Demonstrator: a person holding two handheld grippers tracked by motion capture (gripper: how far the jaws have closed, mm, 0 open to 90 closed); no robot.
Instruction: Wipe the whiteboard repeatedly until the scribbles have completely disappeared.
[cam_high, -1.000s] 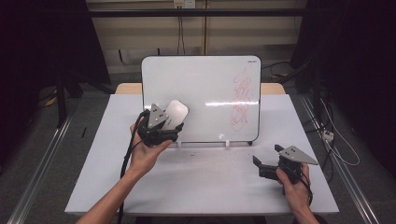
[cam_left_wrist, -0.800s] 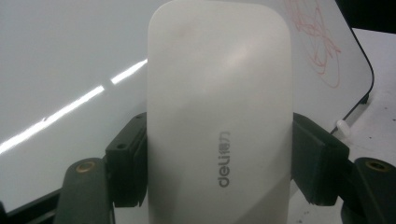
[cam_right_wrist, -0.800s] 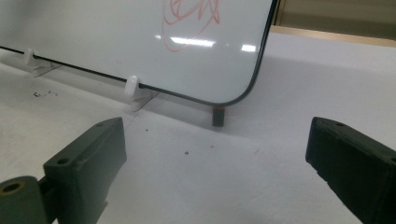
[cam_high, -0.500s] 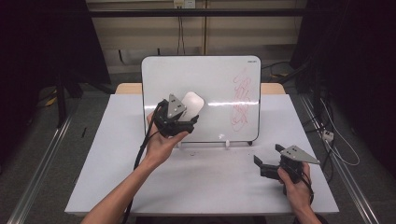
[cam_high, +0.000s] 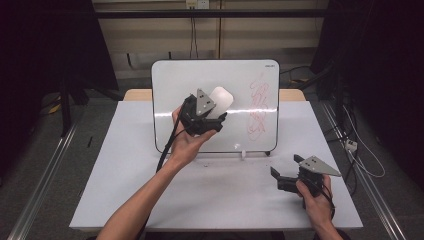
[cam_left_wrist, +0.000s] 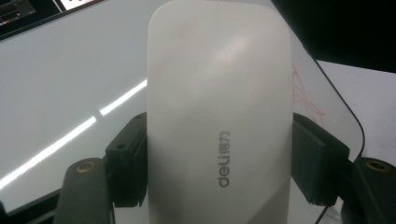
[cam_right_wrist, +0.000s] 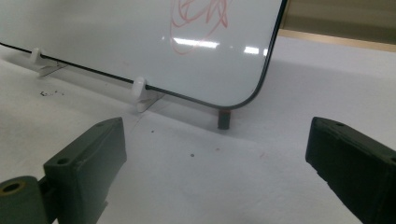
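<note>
**Eraser held up against the whiteboard, right gripper resting open**

Nearest the table's front edge, on the person's right, the right gripper (cam_high: 292, 176) sits low over the white table (cam_high: 125, 200), held in the right hand (cam_high: 316, 196). Its jaws stand wide apart with nothing between them; in the right gripper view (cam_right_wrist: 215, 154) they frame bare tabletop dotted with a few dark specks.

Farther in, the left forearm reaches diagonally up from the bottom edge, and the left hand (cam_high: 186, 142) lifts the left gripper (cam_high: 218, 114) clear of the table. Its jaws clamp a white eraser (cam_high: 220, 101) by its two long sides; in the left gripper view the eraser (cam_left_wrist: 219, 112), with a grey brand mark printed on it, stands upright between the black pads (cam_left_wrist: 128, 161).

Behind it, the whiteboard (cam_high: 175, 85) stands propped on small white clips (cam_right_wrist: 139, 87) near the table's far side. The eraser is in front of the board's middle; whether it touches the surface cannot be told. Red scribbles (cam_high: 258, 105) cover the board's right part, just beside the eraser.
</note>
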